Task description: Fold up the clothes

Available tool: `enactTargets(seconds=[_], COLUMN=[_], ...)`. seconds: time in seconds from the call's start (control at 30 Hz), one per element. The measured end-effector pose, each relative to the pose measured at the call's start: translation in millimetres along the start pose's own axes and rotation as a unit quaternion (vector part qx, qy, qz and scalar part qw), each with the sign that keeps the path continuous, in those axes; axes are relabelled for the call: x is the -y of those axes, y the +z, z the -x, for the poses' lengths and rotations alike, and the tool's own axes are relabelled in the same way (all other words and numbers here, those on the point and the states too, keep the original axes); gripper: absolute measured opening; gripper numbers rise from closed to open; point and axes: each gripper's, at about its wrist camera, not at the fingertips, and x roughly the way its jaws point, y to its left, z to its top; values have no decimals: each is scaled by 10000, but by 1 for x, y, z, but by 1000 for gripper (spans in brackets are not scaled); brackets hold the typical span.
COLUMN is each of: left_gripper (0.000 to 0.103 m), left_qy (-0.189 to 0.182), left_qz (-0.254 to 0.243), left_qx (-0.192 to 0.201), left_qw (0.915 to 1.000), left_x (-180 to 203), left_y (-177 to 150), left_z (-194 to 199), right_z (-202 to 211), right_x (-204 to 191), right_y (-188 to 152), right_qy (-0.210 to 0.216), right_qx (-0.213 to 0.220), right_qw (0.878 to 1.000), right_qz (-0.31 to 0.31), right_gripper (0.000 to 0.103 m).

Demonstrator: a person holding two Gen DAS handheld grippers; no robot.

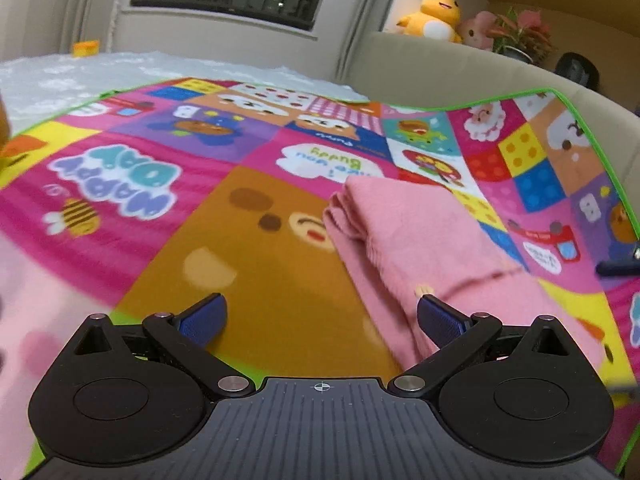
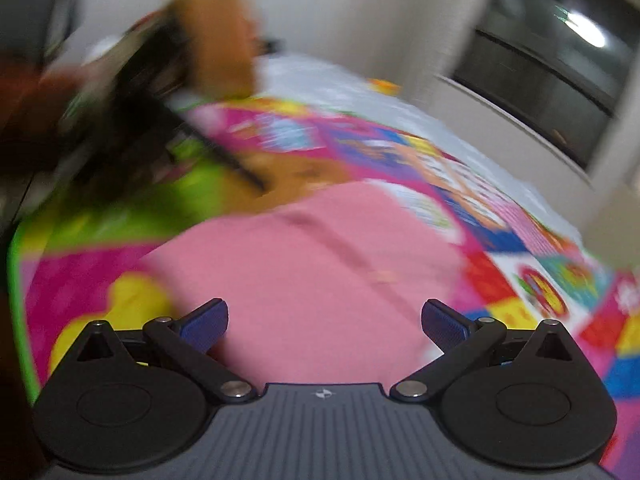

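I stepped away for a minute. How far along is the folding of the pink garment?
Done: the pink garment lies on the cartoon mat already doubled, with layered edges at its far end. In hand: nothing; the left gripper and right gripper are open. Left: perhaps one last fold or tidying, hard to judge.

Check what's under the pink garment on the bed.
The pink garment lies folded on the colourful cartoon play mat, which shows around it on every visible side. The mat's pattern directly beneath is covered; whether anything else lies under it cannot be seen.
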Motion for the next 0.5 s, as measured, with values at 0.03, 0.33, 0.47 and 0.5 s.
enactTargets(seconds=[0.03, 0.33, 0.47, 0.5], left_gripper=[103, 103, 103, 103], left_qy=[2, -229, -179, -90], left_qz=[-55, -1500, -2474, -2628], left_qx=[40, 154, 38, 20], left_qw=[10000, 9883, 9687, 9648], left_x=[1, 49, 86, 93], left_y=[-2, -25, -45, -48], left_z=[8, 54, 34, 25], right_z=[-7, -36, -43, -43], right_x=[-13, 70, 90, 88], right_y=[-2, 24, 19, 18], right_qy=[-72, 774, 857, 891], right_qx=[-34, -287, -354, -387], right_qw=[9995, 9683, 9573, 9566], right_qz=[293, -2358, -2738, -2748], right_gripper=[100, 68, 68, 68])
